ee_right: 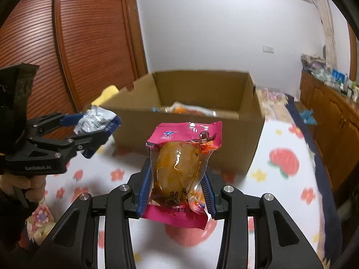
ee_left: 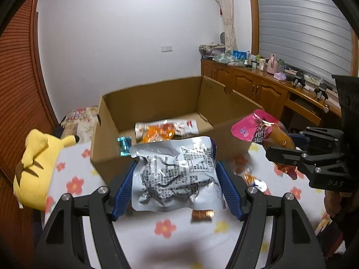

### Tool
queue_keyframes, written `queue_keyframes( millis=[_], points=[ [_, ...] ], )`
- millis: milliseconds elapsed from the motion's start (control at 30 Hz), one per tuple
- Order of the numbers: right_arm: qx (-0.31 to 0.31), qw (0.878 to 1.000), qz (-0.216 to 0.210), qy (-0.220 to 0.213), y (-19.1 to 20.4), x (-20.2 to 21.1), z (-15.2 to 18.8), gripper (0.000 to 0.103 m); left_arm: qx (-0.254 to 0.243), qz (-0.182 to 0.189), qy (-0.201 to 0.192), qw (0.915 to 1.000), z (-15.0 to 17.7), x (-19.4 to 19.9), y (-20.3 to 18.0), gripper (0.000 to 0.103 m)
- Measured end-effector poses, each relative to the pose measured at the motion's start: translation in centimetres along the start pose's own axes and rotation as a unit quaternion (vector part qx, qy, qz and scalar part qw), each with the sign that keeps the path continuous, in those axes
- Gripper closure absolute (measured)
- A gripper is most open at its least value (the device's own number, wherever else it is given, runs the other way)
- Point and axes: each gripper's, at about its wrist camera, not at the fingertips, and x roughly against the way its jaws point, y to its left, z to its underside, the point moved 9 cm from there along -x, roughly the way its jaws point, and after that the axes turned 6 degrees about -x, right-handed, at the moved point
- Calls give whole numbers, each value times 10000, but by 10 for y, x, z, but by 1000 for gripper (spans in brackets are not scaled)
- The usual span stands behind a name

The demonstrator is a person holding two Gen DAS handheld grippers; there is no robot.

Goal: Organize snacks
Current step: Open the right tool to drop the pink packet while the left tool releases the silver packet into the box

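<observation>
My left gripper (ee_left: 177, 170) is shut on a crinkled silver snack pouch (ee_left: 175, 174), held above the flowered bedsheet in front of an open cardboard box (ee_left: 152, 103). My right gripper (ee_right: 177, 172) is shut on a pink packet with an orange-brown snack (ee_right: 179, 168), also lifted in front of the box (ee_right: 202, 85). Each gripper shows in the other's view: the right gripper (ee_left: 282, 143) with its pink packet (ee_left: 249, 127) at the right, the left gripper (ee_right: 89, 130) with its silver pouch (ee_right: 96, 121) at the left. An orange-and-white snack packet (ee_left: 166, 130) lies inside the box.
A yellow plush toy (ee_left: 38, 165) lies left of the box. Small loose snacks, a copper-coloured one (ee_left: 203, 215) and another wrapped one (ee_left: 253, 181), rest on the flowered sheet (ee_left: 166, 235). A wooden cabinet (ee_left: 258, 85) with clutter stands at the right, a slatted wooden door (ee_right: 67, 44) at the left.
</observation>
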Motion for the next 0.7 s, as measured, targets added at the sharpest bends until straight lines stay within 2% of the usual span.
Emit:
queue_keyframes(
  millis=[267, 533, 700],
  points=[
    [208, 9995, 24, -254, -15, -17, -52, 62, 31, -51, -69, 10000, -32, -28, 18, 32],
    [303, 9993, 65, -208, -27, -46, -72, 62, 40, -156, -9, 9999, -42, -53, 33, 32],
    [356, 9992, 163, 5, -38, -70, -77, 62, 44, -143, 55, 9999, -43, -66, 37, 32]
  ],
)
